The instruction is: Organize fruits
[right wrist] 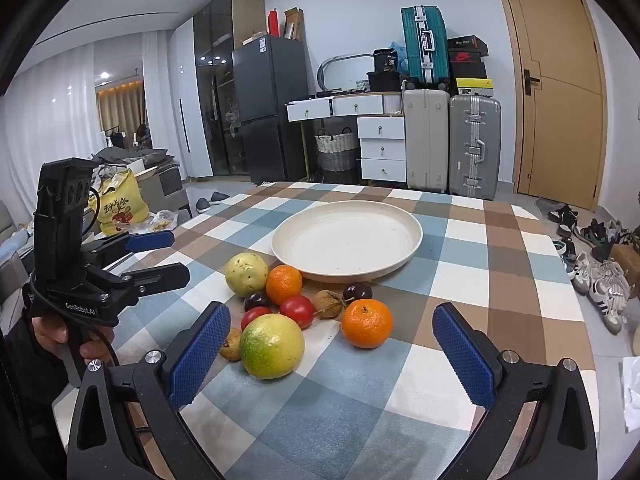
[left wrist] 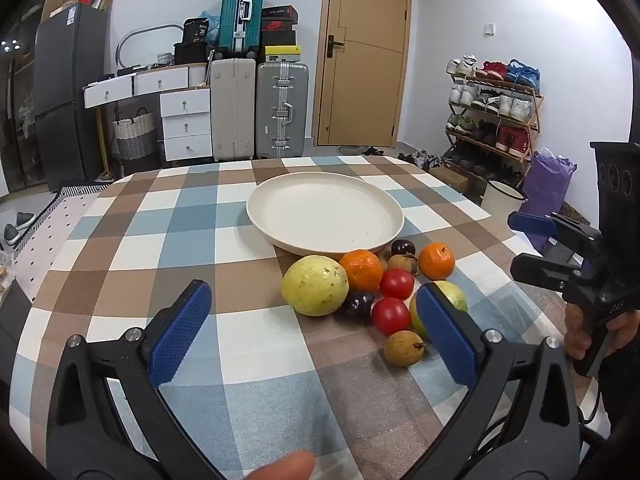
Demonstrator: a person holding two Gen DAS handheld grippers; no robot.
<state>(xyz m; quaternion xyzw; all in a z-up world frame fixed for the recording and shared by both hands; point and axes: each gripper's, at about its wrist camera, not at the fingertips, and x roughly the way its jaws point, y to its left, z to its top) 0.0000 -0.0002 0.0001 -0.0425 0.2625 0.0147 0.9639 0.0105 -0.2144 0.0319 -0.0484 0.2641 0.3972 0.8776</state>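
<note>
A cream plate [left wrist: 276, 200] [right wrist: 416, 236] stands empty on the checked table. In front of it lies a cluster of fruit: a yellow guava [left wrist: 315, 285] [right wrist: 245, 274], a green-yellow guava [right wrist: 272, 346] [left wrist: 456, 298], two oranges [left wrist: 362, 270] [left wrist: 438, 261] [right wrist: 367, 323] [right wrist: 284, 284], two red tomatoes [left wrist: 397, 283] [left wrist: 390, 315], dark plums [left wrist: 358, 306] [left wrist: 402, 247] and brown longans [left wrist: 404, 348]. My left gripper [left wrist: 316, 328] is open, just before the cluster. My right gripper [right wrist: 332, 354] is open, near the green guava and an orange. Both are empty.
The table [left wrist: 120, 240] has a rounded edge. Suitcases [left wrist: 258, 108], white drawers [left wrist: 186, 120], a dark fridge [left wrist: 68, 92] and a wooden door [left wrist: 362, 52] stand behind. A shoe rack [left wrist: 494, 108] is at the right. Shoes [right wrist: 600, 272] lie on the floor.
</note>
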